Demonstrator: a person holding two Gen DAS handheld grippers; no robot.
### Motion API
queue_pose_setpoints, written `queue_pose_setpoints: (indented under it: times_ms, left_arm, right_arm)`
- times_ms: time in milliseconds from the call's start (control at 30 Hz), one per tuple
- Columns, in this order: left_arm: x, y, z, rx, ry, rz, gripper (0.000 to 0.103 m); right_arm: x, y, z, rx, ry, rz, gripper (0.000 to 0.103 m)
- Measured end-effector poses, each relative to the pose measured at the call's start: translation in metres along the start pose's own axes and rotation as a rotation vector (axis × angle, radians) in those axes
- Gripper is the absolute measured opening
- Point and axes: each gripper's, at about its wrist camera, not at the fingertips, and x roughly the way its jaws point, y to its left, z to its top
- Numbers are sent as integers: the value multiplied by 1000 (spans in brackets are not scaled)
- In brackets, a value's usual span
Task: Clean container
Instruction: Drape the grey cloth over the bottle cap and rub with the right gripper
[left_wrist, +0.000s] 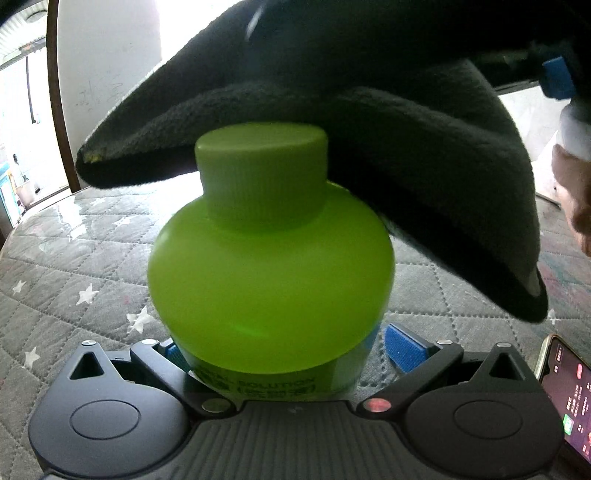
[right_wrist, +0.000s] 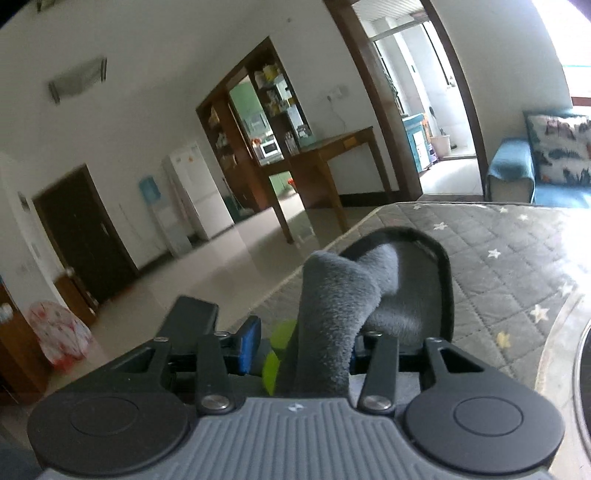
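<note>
Left claw (left_wrist: 284, 354) clamps the green bottle (left_wrist: 269, 273) while right claw (right_wrist: 301, 347) pinches the dark cloth (left_wrist: 388, 155) over its cap (left_wrist: 260, 147); best wiped with steady bottle, firm contact.

Blown-out window glare — soft fisheye blur

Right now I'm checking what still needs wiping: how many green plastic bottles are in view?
1: the green plastic bottle, clamped in the left hand-held gripper under the dark fleece cloth. Others may be hidden.
</note>
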Motion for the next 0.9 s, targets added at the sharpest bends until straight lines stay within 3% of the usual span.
queue_pose_setpoints:
  times_ms: [433, 900]
  left_arm:
    - [-3, -1, -2, -2, 0, -1, 103]
    - [-6, -4, -3, 0, 0, 0, 103]
  right_arm:
    - [-3, 46, -15, -138, 21, -63, 48]
    - [-27, 89, -26, -182, -21, -142, 36]
